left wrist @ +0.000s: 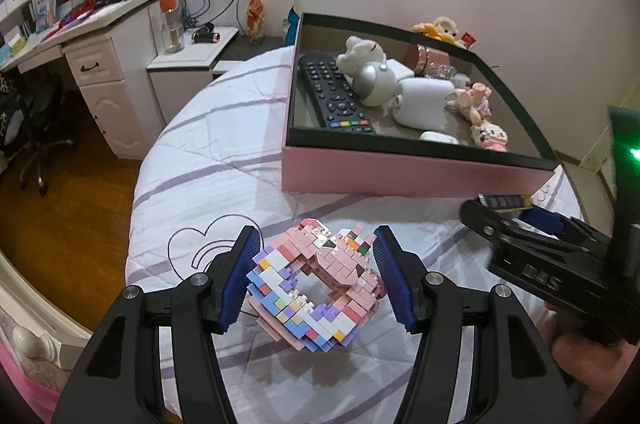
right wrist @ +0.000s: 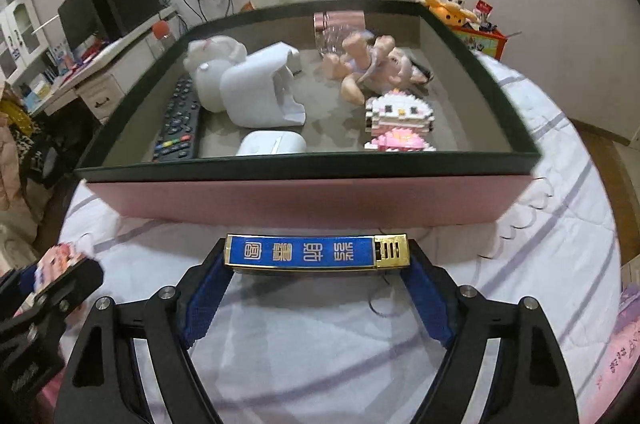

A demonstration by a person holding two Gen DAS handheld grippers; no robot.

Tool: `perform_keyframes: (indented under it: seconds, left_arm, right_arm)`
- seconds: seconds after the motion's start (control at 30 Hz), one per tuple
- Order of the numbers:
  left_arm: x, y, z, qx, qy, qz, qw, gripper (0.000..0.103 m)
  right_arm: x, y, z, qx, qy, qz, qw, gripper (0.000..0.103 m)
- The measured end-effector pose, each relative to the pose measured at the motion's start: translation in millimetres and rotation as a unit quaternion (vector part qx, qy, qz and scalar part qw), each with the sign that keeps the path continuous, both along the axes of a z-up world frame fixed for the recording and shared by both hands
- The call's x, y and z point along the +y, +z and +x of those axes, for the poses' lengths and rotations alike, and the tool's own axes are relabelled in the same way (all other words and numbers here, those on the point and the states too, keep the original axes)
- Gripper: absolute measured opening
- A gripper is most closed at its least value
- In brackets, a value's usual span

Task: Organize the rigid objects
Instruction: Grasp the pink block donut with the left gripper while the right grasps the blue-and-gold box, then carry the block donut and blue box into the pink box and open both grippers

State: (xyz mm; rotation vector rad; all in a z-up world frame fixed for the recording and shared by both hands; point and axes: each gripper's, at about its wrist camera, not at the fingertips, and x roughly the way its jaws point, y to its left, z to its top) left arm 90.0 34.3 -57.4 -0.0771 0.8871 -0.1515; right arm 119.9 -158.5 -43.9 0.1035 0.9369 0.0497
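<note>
Box (right wrist: 304,200): remote, figurines, white case already inside. Outstanding: brick model (left wrist: 316,284), gripped by left gripper (left wrist: 318,278) fingers; lighter (right wrist: 316,251), clamped endwise in right gripper (right wrist: 316,280), both before box.

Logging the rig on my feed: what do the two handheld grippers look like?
Both match: the left gripper and right gripper have black plastic scissor-style arms with silver rivets and ribbed blue pads. The right's body carries white lettering and a green light; no cables or sleeves visible.
</note>
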Motion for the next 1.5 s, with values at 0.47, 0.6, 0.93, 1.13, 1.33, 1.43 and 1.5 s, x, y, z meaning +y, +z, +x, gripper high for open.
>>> perform_keyframes:
  seconds: [0.47, 0.6, 0.93, 1.13, 1.33, 1.43, 1.5]
  left_arm:
    - [-21, 78, 35, -0.064, -0.036, 0.004, 0.9973, 0.060]
    - [-32, 97, 54, -0.075, -0.045, 0.008, 0.9961, 0.060]
    - [-59, 97, 89, -0.063, -0.059, 0.026, 0.9960, 0.060]
    - [-66, 75, 106, -0.036, -0.058, 0.032, 0.9971, 0.060]
    - [-67, 53, 120, -0.010, -0.055, 0.037, 0.9977, 0.060]
    - [-68, 44, 125, 0.003, -0.054, 0.040, 0.9977, 0.060]
    - [-69, 39, 128, 0.011, -0.056, 0.044, 0.9974, 0.060]
  right_arm:
    - [-32, 117, 8, -0.103, 0.009, 0.001, 0.995, 0.083]
    - [-39, 127, 30, -0.105, 0.010, -0.001, 0.994, 0.083]
    - [-44, 101, 75, -0.062, 0.020, 0.004, 0.998, 0.083]
    - [-48, 76, 93, -0.029, 0.020, 0.008, 0.999, 0.083]
    - [-51, 55, 104, 0.001, 0.022, 0.007, 1.000, 0.083]
    - [-47, 48, 106, 0.012, 0.027, 0.004, 1.000, 0.083]
    - [-44, 43, 107, 0.018, 0.032, 0.001, 0.999, 0.084]
